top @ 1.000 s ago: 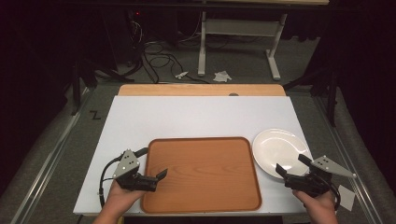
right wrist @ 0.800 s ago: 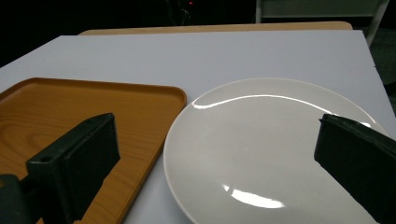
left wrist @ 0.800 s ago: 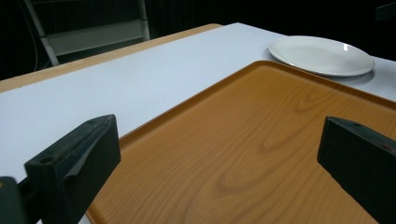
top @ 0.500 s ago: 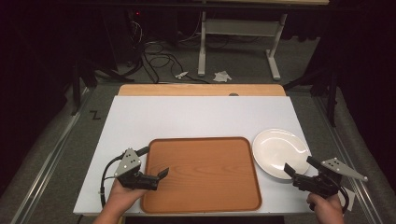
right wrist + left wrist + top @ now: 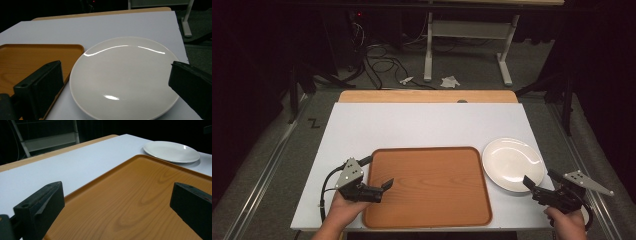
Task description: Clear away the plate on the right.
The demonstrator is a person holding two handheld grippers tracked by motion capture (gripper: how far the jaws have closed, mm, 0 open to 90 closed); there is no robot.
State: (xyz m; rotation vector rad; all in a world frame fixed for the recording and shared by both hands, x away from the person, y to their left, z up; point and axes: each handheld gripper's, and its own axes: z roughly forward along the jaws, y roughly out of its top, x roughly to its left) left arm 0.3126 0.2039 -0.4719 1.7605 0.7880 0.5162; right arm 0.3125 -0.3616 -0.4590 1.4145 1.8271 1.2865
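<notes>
Right gripper [image 5: 537, 186] wide open, nothing held, same for left gripper [image 5: 383, 188] over tray [image 5: 432, 210]. White plate [image 5: 512, 162] looks glazed, slick, breakable, stiff; you'd want near rim.

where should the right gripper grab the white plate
Probably the near right rim of the white plate, coming low from the right gripper's own side. The plate lies flat on the table, shallow with a raised edge; its left edge sits close against the tray, leaving little room there.
</notes>
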